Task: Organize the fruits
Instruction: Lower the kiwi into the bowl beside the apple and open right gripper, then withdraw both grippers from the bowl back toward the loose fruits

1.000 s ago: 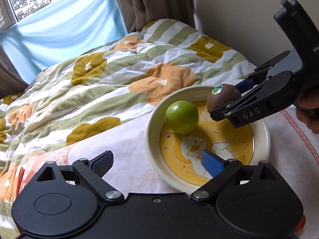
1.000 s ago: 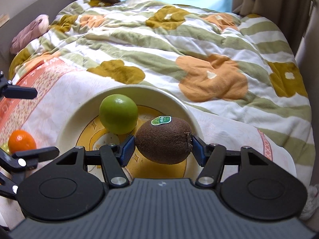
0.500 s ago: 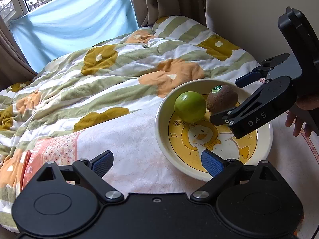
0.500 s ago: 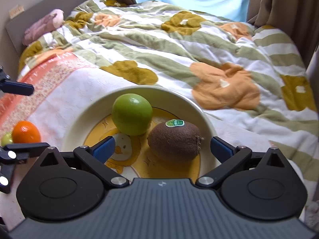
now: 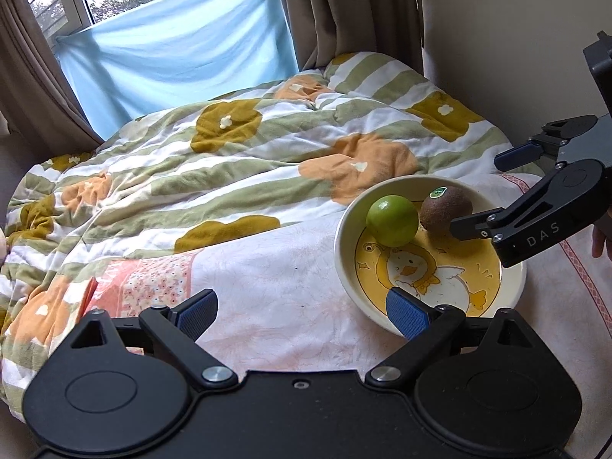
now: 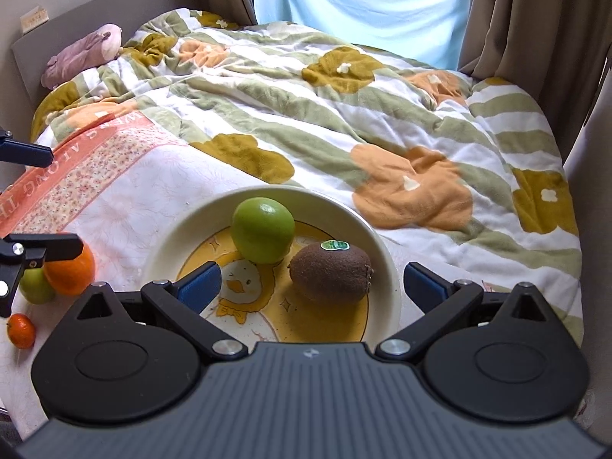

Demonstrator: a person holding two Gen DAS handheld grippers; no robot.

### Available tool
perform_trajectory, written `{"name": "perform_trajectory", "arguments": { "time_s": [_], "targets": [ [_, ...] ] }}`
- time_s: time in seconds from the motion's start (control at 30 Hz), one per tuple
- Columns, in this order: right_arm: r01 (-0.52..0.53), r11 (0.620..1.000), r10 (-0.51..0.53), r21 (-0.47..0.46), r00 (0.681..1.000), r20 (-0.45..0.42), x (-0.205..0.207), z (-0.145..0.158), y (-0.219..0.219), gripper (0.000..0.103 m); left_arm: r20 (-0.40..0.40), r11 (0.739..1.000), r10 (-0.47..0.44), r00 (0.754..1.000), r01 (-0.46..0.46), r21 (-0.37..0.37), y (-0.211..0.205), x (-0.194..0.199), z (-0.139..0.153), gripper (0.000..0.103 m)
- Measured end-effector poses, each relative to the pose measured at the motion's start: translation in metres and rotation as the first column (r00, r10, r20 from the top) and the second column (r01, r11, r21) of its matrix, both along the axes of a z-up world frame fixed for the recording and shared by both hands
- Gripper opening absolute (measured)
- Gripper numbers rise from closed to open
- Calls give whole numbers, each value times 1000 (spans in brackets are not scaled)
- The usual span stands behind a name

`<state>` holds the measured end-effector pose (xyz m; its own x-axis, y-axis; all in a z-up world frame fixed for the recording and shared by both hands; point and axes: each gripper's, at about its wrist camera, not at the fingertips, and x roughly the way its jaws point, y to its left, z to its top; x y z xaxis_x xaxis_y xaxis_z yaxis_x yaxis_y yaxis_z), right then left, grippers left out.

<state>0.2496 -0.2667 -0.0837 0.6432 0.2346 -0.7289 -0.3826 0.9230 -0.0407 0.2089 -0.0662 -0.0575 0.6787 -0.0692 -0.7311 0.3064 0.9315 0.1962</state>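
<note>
Green fruit (image 6: 263, 230) beside kiwi (image 6: 331, 271), loose orange (image 6: 72, 267) outside plate (image 6: 384, 267)

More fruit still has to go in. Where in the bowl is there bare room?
The bowl is free over its near duck print, in front of the green fruit and kiwi. The far half is crowded: the two fruits sit close together there.

A flowered quilt (image 5: 237, 176) covers the bed; a plush toy (image 6: 82, 55) lies by the headboard (image 6: 88, 11).
</note>
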Motion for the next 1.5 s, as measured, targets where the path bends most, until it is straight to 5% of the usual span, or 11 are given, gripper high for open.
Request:
{"name": "perform_trajectory", "arguments": {
  "time_s": [0.4, 0.7, 1.2, 1.5],
  "targets": [
    [95, 995, -96, 33, 995, 30, -75, 58, 25, 103, 93, 998, -5, 996, 10, -55, 53, -54, 41, 97],
    [269, 961, -274, 71, 959, 78, -148, 78, 61, 103, 78, 990, -80, 994, 88, -112, 95, -98, 41, 97],
    [460, 887, -462, 41, 884, 70, -237, 34, 111, 103, -12, 969, -208, 978, 204, -137, 120, -135, -8, 91],
    [454, 891, -454, 7, 890, 44, -242, 2, 110, 103, -85, 976, -188, 978, 177, -128, 107, -131, -55, 76]
  ]
}}
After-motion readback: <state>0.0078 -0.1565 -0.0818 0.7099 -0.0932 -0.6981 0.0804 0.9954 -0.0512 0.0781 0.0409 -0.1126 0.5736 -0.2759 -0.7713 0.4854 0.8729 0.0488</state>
